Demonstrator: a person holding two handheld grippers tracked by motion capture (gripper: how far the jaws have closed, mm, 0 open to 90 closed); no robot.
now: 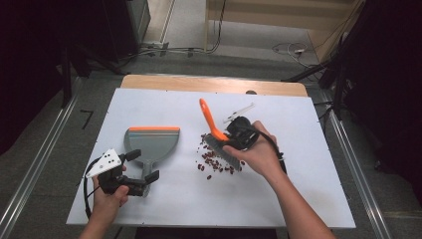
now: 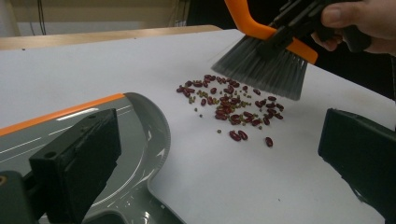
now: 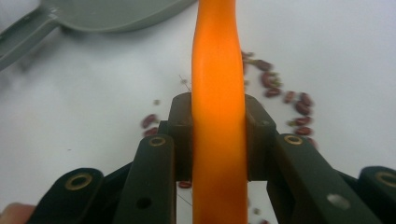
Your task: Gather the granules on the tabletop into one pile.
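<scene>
So we're mid-sweep here, as far as we can judge. The right tongs (image 1: 238, 133) are clamped on the orange handle of the brush (image 1: 219, 142), jaws squeezing it from both sides in the right gripper view, and the grey bristles sit at the far edge of the pile of red beans (image 1: 215, 162), just about touching it. The left tongs (image 1: 141, 172) are spread apart on either side of the handle of the grey dustpan (image 1: 152, 144), not closed on it yet. The pan lies flat on the white worktop (image 1: 164, 199), near the beans but with a clear gap between them.

Our guess for the next bit: close the left tongs on the pan handle to steady it and bring the pan up to the beans, then drag the brush through the pile toward it. A few small greenish bits are mixed in and could scatter easily.
</scene>
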